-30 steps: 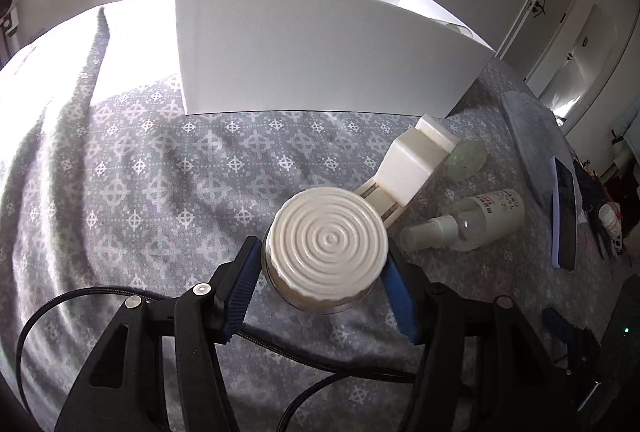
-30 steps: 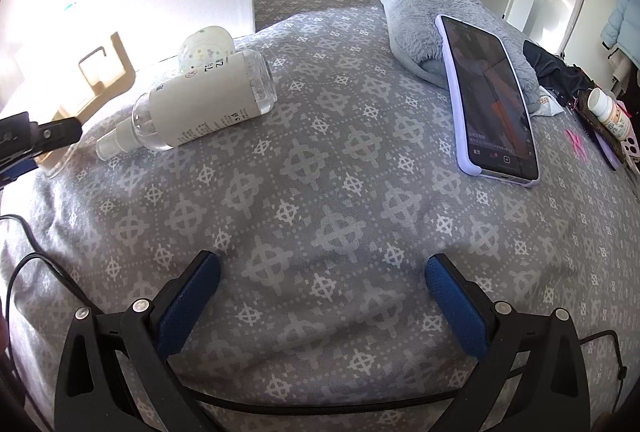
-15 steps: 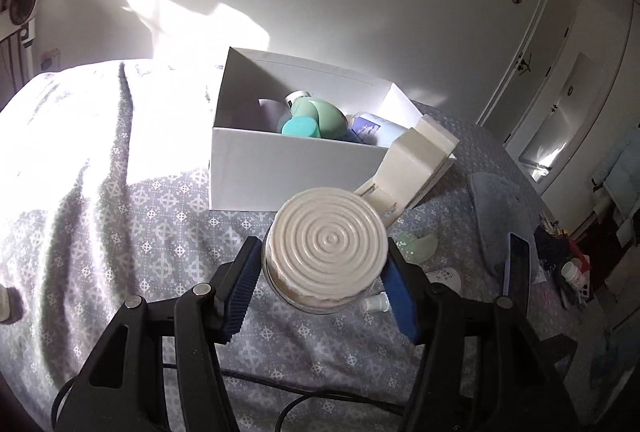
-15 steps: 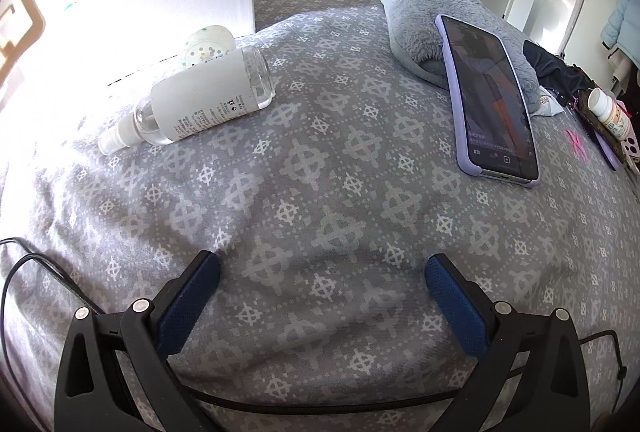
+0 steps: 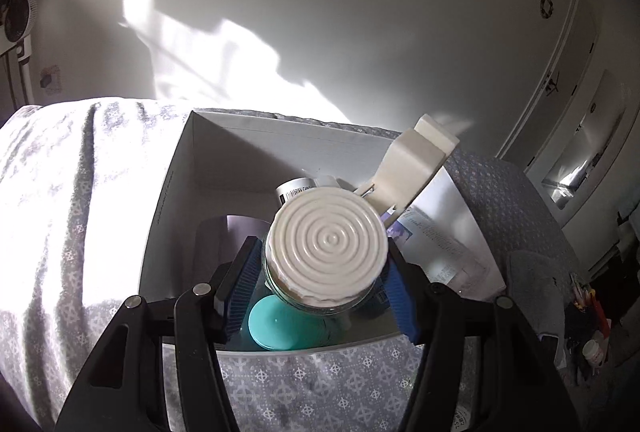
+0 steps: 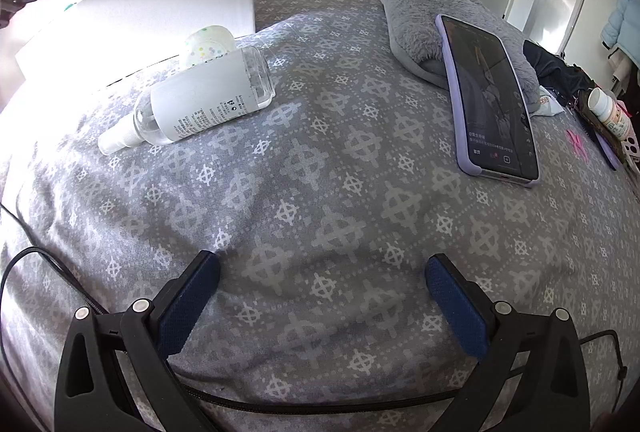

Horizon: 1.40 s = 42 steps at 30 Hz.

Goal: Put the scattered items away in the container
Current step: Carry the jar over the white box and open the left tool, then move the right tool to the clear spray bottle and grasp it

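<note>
Your left hand-held gripper (image 5: 320, 268) is pinching a glass jar with a ribbed cream lid (image 5: 327, 247) between its blue pads, one pad on each side of the jar's body. A cream plastic clip-like piece (image 5: 416, 168) sticks up past the jar's far right side; how it is joined to the jar you cannot tell. The jar hangs over the open white cardboard box (image 5: 168, 200), above a round teal lid (image 5: 280, 320) and beside a clear labelled bottle (image 5: 440, 248) lying inside.

Your right hand-held gripper (image 6: 320, 272) is spread wide and empty above the grey patterned bedspread (image 6: 320, 192). Beyond it to the left a clear spray bottle with a white label (image 6: 200, 100) lies on its side, a small speckled pale container (image 6: 210, 44) touching it behind, near the box's outer wall. Far right, a phone in a lilac case (image 6: 488, 100) leans on a grey plush cushion (image 6: 416, 24).
</note>
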Each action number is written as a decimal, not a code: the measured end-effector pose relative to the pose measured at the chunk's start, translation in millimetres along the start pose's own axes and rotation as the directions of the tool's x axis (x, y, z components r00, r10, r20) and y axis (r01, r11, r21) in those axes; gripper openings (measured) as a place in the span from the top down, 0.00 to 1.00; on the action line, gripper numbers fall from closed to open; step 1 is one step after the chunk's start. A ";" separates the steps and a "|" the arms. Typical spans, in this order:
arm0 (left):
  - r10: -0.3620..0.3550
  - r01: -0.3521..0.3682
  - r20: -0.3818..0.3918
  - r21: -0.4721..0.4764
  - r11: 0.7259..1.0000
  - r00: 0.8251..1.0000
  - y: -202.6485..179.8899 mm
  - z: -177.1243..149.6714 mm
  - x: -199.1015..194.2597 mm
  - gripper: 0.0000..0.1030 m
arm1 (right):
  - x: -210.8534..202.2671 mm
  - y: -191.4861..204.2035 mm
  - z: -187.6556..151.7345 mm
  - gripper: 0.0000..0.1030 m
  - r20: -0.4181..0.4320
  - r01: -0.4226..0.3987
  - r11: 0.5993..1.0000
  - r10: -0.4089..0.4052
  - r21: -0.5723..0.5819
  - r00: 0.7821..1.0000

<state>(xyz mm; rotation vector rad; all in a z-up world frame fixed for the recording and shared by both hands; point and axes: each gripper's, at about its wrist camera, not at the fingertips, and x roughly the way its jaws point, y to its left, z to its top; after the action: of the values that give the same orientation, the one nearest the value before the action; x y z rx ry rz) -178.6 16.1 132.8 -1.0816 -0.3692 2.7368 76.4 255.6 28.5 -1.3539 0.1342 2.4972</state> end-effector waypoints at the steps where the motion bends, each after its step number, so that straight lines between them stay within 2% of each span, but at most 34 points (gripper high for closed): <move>1: 0.004 -0.004 -0.011 -0.003 1.000 1.000 0.5 -1.5 5.5 0.44 | 0.0 0.0 0.1 0.00 0.000 0.000 1.000 0.000 0.000 1.000; 4: 0.025 -0.025 -0.005 0.017 1.000 1.000 -1.1 -5.5 7.8 0.42 | -0.1 0.7 -0.1 0.00 0.000 -0.001 1.000 0.001 0.001 1.000; 5: 0.038 -0.038 -0.001 0.019 0.999 0.999 -0.7 -5.6 5.9 0.32 | 0.5 -0.8 1.0 0.00 0.000 -0.002 1.000 0.002 0.001 1.000; 6: 0.055 -0.055 0.001 0.013 0.998 0.998 1.0 -5.8 2.3 0.15 | 0.3 -0.2 1.0 0.00 0.000 -0.003 1.000 0.003 0.002 1.000; 7: 0.069 -0.069 0.008 -0.002 0.998 0.998 3.5 -6.8 -3.8 0.11 | 0.5 -0.8 1.1 0.00 0.000 -0.002 1.000 0.002 0.001 1.000; 9: 0.030 -0.029 0.048 -0.025 0.999 0.998 8.8 -15.6 -22.4 0.11 | 0.3 -0.2 0.7 0.00 0.000 0.000 1.000 0.000 -0.001 1.000; 11: 0.019 -0.021 0.061 0.024 0.999 0.998 6.5 -34.0 -38.1 0.10 | 0.2 0.1 0.9 0.00 -0.001 -0.001 1.000 0.001 0.000 1.000; 14: 0.114 -0.114 0.012 0.124 0.986 0.993 8.3 -76.3 -41.8 0.09 | 0.6 0.4 1.3 0.00 -0.002 0.002 1.000 -0.002 -0.002 1.000; 15: 0.145 -0.142 -0.020 0.132 0.981 0.989 14.2 -92.4 -38.7 0.02 | 0.5 0.9 1.4 0.00 -0.002 0.003 1.000 -0.003 -0.003 1.000; 20: 0.236 -0.228 -0.150 0.072 0.971 0.960 59.4 -174.2 -25.5 0.01 | 1.4 -1.8 2.2 0.00 -0.005 0.000 1.000 0.000 -0.001 1.000; 21: 0.229 -0.219 -0.105 0.094 0.971 0.968 61.3 -187.8 -30.0 0.01 | 1.3 -2.4 2.5 0.00 -0.005 -0.001 1.000 0.001 0.000 1.000; 22: 0.227 -0.218 -0.077 0.105 0.970 0.971 57.4 -190.0 -37.9 0.01 | 1.2 -2.5 2.5 0.00 -0.006 0.000 1.000 -0.001 -0.001 1.000; 25: 0.264 -0.249 -0.115 0.135 0.959 0.958 53.3 -188.6 -30.0 0.00 | 0.7 -0.8 3.1 0.00 -0.012 0.012 1.000 -0.013 -0.013 1.000; 28: 0.248 -0.235 -0.105 0.121 0.964 0.963 55.4 -187.6 -32.9 0.00 | -1.7 -5.2 9.6 0.00 -0.051 -0.016 1.000 0.015 -0.027 0.999; 29: 0.243 -0.231 -0.101 0.116 0.966 0.965 56.5 -187.3 -34.3 0.00 | -7.3 -8.6 13.1 0.02 -0.040 -0.027 0.999 0.026 -0.017 0.999; 32: 0.237 -0.227 -0.096 0.106 0.968 0.967 58.2 -187.1 -36.6 0.01 | -37.8 -18.6 27.5 0.02 0.110 -0.030 0.998 0.024 0.053 0.994; 33: 0.236 -0.226 -0.095 0.103 0.969 0.967 59.2 -188.4 -37.2 0.01 | -43.2 -17.7 34.8 0.02 0.136 -0.047 0.997 0.038 0.066 0.990; 34: 0.234 -0.224 -0.095 0.101 0.969 0.968 60.1 -189.2 -38.4 0.01 | -43.2 -14.1 43.3 0.02 0.130 -0.075 0.995 0.066 0.069 0.989; 36: 0.236 -0.226 -0.097 0.105 0.968 0.967 60.7 -189.9 -39.5 0.01 | -31.0 0.1 62.5 0.02 0.055 -0.147 0.987 0.143 0.071 0.988; 39: 0.241 -0.229 -0.100 0.120 0.966 0.965 60.8 -192.4 -43.1 0.01 | -4.9 21.9 82.3 0.04 -0.054 -0.240 0.961 0.249 0.139 0.967; 41: 0.246 -0.233 -0.102 0.126 0.964 0.964 58.9 -197.2 -46.9 0.00 | 14.0 34.7 90.1 0.12 -0.109 -0.260 0.943 0.287 0.209 0.952; 42: 0.251 -0.237 -0.105 0.130 0.963 0.962 58.7 -198.1 -47.0 0.01 | 24.0 41.3 94.2 0.13 -0.138 -0.258 0.937 0.295 0.237 0.946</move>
<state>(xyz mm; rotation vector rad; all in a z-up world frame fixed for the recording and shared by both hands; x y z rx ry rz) -12.2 -19.3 6.3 -1.3332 -0.0595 2.8395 -24.1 242.3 58.1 -1.5443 0.6593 2.4872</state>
